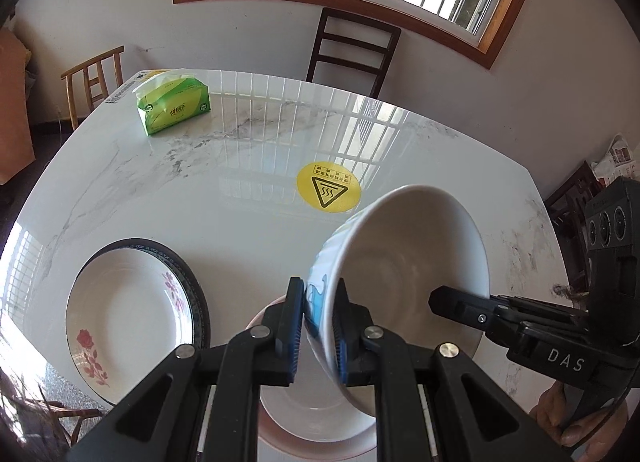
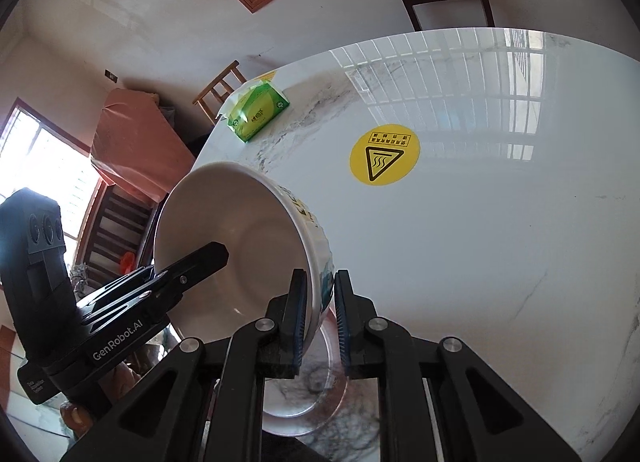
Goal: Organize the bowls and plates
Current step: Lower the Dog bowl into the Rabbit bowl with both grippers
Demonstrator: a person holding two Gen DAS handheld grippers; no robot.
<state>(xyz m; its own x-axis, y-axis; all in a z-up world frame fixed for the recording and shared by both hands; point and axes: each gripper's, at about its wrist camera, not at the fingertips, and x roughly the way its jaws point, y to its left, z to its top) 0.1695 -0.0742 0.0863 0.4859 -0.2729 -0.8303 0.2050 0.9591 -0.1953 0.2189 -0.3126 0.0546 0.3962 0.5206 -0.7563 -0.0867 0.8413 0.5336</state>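
Observation:
A white bowl [image 1: 412, 262] with blue markings is held tilted above the marble table [image 1: 240, 190]. My left gripper [image 1: 320, 326] is shut on its near rim. My right gripper [image 2: 322, 314] is shut on the opposite rim of the same bowl [image 2: 240, 246]; it shows in the left wrist view [image 1: 444, 300], reaching into the bowl. Below the bowl lies a white plate with a pink rim [image 1: 316, 410], also in the right wrist view [image 2: 304, 398]. A rose-patterned plate [image 1: 128, 318] rests on a dark-rimmed plate [image 1: 192, 274] at the left.
A green tissue pack [image 1: 174, 104] sits at the far left of the table, also in the right wrist view [image 2: 258, 110]. A yellow heat-warning sticker [image 1: 328, 186] marks the table's middle. Chairs [image 1: 352, 50] stand at the far edge.

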